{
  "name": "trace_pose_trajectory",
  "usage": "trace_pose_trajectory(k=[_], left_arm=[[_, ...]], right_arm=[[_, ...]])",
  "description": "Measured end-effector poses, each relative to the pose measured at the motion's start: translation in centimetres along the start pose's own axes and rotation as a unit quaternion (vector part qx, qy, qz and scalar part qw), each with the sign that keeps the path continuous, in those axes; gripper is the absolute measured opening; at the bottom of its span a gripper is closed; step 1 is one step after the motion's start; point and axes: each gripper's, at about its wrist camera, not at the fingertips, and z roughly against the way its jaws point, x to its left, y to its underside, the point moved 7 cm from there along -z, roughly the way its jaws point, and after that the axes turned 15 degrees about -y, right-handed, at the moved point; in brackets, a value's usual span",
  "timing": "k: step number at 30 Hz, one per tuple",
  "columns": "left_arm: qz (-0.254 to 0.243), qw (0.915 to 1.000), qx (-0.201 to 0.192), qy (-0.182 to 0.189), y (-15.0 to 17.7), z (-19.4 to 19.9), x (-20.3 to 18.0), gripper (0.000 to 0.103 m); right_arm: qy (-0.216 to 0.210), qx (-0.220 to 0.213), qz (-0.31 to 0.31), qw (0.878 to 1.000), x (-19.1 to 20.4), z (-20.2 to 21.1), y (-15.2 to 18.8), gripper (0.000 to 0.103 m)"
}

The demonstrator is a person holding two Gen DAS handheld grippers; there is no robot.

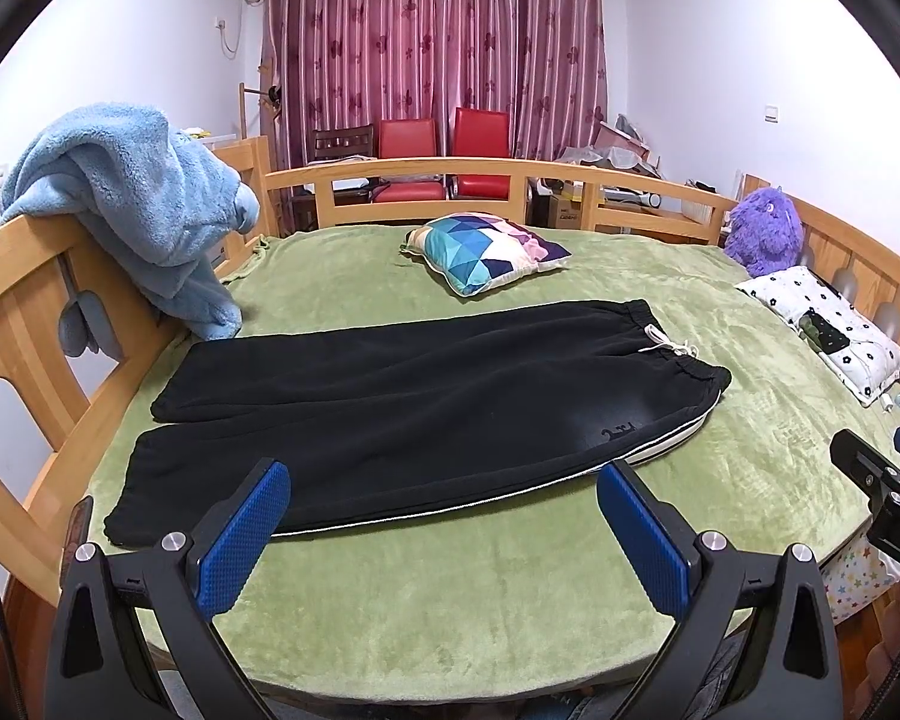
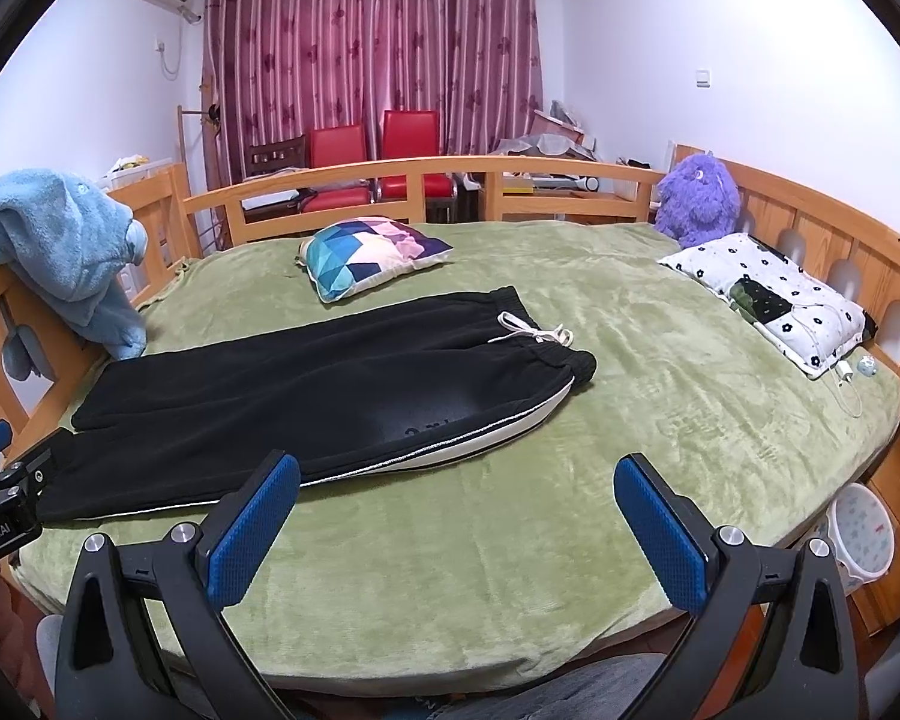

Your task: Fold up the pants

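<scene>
A: Across the middle of both frames, where do the pants lie relative to the tongs?

B: Flat on the green blanket, cuffs toward frame left, waistband toward frame right. In the left wrist view, the left gripper sits at lower centre, jaws spread wide, holding nothing; the near hem line of the pants passes just beyond its fingertips. In the right wrist view, the right gripper is likewise wide open and empty; its left fingertip overlaps the near edge of the pants in the picture, but contact cannot be confirmed. Its right finger is over bare blanket.

A: Condition of the garment?

B: Black fleece, both legs laid side by side and largely smooth. White side stripe runs along the near edge. White drawstring lies loose at the elastic waistband. Small embroidered mark near the hip.

A: Surroundings?

B: Patterned cushion beyond the pants; purple plush toy at upper right.
</scene>
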Motion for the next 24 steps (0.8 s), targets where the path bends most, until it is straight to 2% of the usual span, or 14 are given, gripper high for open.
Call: trace_pose_trajectory(k=[24], left_arm=[[0.000, 1.0000, 0.001, 0.000, 0.26, -0.01, -0.28, 0.103]], right_arm=[[0.001, -0.001, 0.001, 1.000, 0.47, 0.05, 0.14, 0.103]])
